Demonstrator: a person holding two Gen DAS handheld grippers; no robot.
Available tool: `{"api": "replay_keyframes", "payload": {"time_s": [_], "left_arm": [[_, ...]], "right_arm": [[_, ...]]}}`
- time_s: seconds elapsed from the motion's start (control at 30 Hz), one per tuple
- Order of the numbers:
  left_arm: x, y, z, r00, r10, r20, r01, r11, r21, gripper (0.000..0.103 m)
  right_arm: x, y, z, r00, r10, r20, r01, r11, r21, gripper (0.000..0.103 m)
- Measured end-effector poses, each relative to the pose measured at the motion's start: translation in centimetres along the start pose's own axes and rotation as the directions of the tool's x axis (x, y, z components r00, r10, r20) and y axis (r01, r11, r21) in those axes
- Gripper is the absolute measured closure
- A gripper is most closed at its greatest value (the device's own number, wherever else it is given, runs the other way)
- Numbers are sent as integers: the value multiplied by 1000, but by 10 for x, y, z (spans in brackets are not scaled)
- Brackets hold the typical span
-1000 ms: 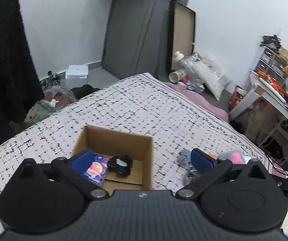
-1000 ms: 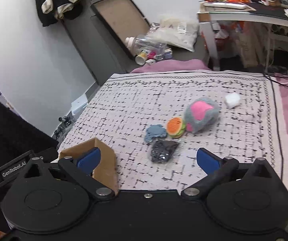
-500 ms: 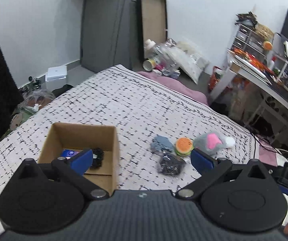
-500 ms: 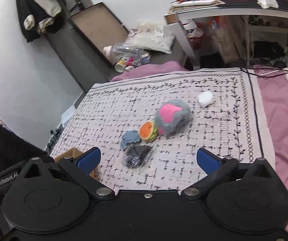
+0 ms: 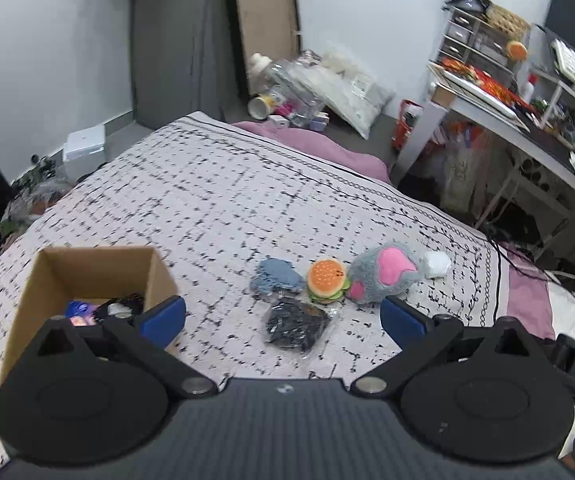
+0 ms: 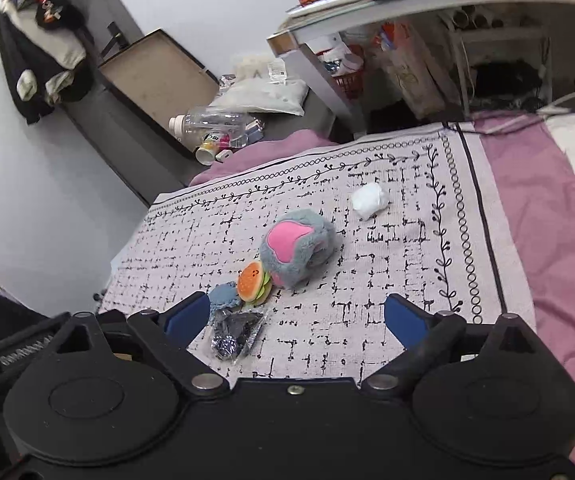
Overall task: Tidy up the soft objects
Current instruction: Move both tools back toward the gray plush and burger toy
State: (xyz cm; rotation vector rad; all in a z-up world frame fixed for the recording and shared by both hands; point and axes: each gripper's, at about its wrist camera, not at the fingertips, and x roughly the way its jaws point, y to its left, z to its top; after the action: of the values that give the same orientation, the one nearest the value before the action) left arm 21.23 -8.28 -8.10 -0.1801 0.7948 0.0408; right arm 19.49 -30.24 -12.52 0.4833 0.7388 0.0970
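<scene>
On the patterned bedspread lie a grey and pink plush point(image 5: 383, 272) point(image 6: 295, 246), a burger plush point(image 5: 326, 280) point(image 6: 252, 282), a blue knitted piece point(image 5: 275, 278) point(image 6: 222, 295), a clear bag of dark stuff point(image 5: 295, 326) point(image 6: 235, 332) and a white soft lump point(image 5: 436, 264) point(image 6: 369, 200). A cardboard box point(image 5: 47, 280) at the left holds a blue packet and a dark item. My left gripper point(image 5: 283, 318) is open and empty above the dark bag. My right gripper point(image 6: 297, 316) is open and empty, near the plush group.
The bed's far edge shows a purple sheet point(image 5: 315, 148). Beyond it the floor holds bottles and bags point(image 5: 307, 92) by a leaning board. A desk point(image 5: 527, 128) with clutter stands at the right. Clothes hang at the left in the right wrist view point(image 6: 43, 52).
Both grippers have swung to the right, away from the box and toward the group of soft things. The box has slid left in the left view and left the right view.
</scene>
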Motion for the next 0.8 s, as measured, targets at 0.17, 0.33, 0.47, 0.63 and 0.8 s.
{"api": "replay_keyframes", "payload": {"time_s": [0.17, 0.33, 0.47, 0.63, 0.8], "left_arm": [[18, -13, 1, 1000, -25, -11, 25, 1000, 3, 1], [39, -23, 4, 999, -30, -26, 30, 999, -19, 3], [54, -30, 9, 1000, -23, -18, 22, 999, -38, 3], [75, -34, 14, 1000, -10, 1, 10, 997, -71, 9], [99, -37, 19, 1000, -1, 4, 1, 995, -104, 24]], "right_arm": [[10, -13, 6, 1000, 4, 17, -5, 999, 39, 12], [21, -25, 10, 999, -9, 32, 6, 997, 79, 12], [31, -34, 14, 1000, 0, 21, -3, 994, 111, 12], [47, -41, 19, 1000, 3, 2, -3, 990, 140, 19], [68, -47, 22, 1000, 15, -21, -11, 984, 175, 33]]}}
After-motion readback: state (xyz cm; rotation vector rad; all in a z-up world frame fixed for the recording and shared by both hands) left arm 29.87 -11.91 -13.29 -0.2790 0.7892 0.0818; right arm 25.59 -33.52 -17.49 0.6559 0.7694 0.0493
